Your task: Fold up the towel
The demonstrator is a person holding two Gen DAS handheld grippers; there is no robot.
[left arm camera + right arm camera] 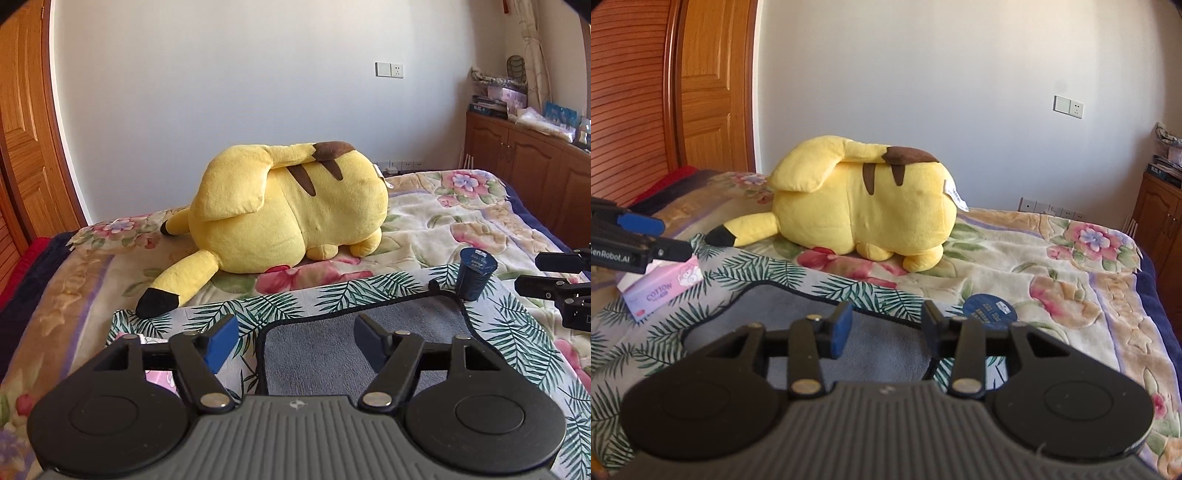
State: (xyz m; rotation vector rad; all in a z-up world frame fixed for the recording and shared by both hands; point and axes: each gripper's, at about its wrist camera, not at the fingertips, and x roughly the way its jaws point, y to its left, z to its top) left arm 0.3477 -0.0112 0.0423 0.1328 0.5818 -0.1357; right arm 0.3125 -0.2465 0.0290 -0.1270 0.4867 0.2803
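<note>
Blue-padded and spread wide apart, the left tool (pixel 295 341) is held empty above the grey centre of the towel (pixel 325 354). The right tool (pixel 884 330) is likewise parted, with nothing gripped. The towel, bordered in a palm-leaf print, is spread flat on the bed (pixel 1071 266). A pink tissue pack (pixel 661 290) and a dark blue cup (pixel 474 275) are seen on its border. Farther back, a yellow plush (pixel 291 206) is laid on the floral blanket.
</note>
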